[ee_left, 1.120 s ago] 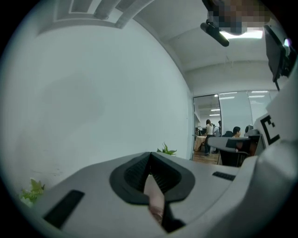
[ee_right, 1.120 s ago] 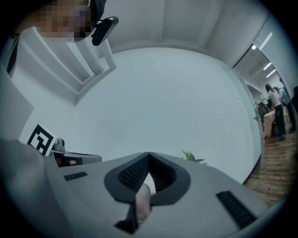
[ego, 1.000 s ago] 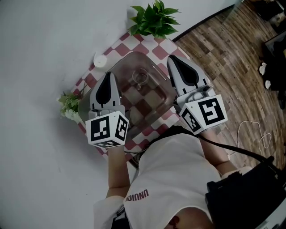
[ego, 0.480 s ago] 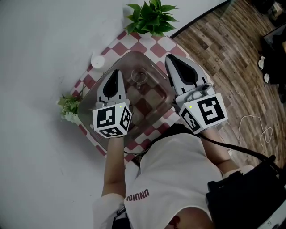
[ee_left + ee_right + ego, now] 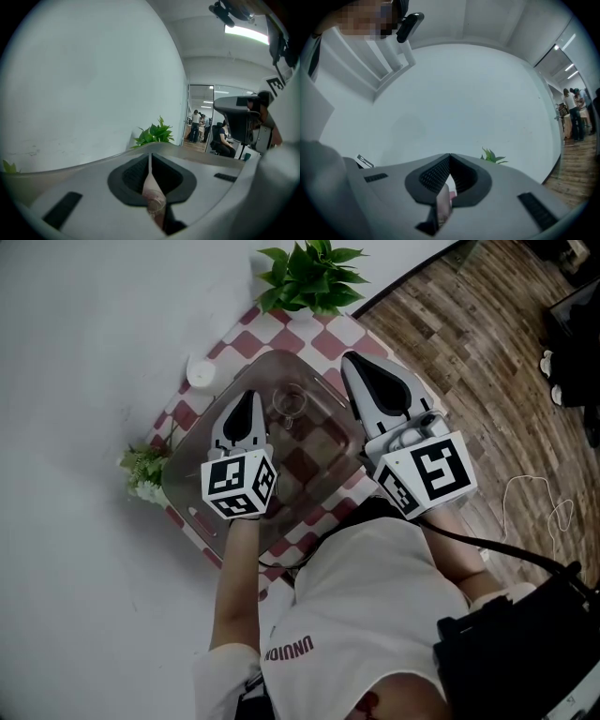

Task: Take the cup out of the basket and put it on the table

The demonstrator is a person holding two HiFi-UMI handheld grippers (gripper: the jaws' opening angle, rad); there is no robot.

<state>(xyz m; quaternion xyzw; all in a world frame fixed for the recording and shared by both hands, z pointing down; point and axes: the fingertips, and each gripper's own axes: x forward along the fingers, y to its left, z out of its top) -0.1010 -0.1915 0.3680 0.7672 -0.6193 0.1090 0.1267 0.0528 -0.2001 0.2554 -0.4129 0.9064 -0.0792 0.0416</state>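
A clear glass cup (image 5: pixel 289 404) stands in the far part of the see-through basket (image 5: pixel 184 457), which sits on the red-and-white checked table (image 5: pixel 323 338). My left gripper (image 5: pixel 247 396) is shut with nothing in it; it hangs over the basket's left side, its tips just left of the cup. In the left gripper view the jaws (image 5: pixel 150 154) meet, and the cup (image 5: pixel 155 204) shows low through the slot behind them. My right gripper (image 5: pixel 349 358) is shut and empty over the basket's right rim. Its tips (image 5: pixel 450 155) meet in the right gripper view.
A leafy green plant (image 5: pixel 305 277) stands at the table's far corner. A small flowering plant (image 5: pixel 141 470) sits at the left edge and a white round lid (image 5: pixel 199 373) lies beside the basket. Wooden floor (image 5: pixel 487 352) lies to the right, a white wall to the left.
My left gripper has sunk and slid forward and right over the basket, closer to the cup. The right gripper has kept still.
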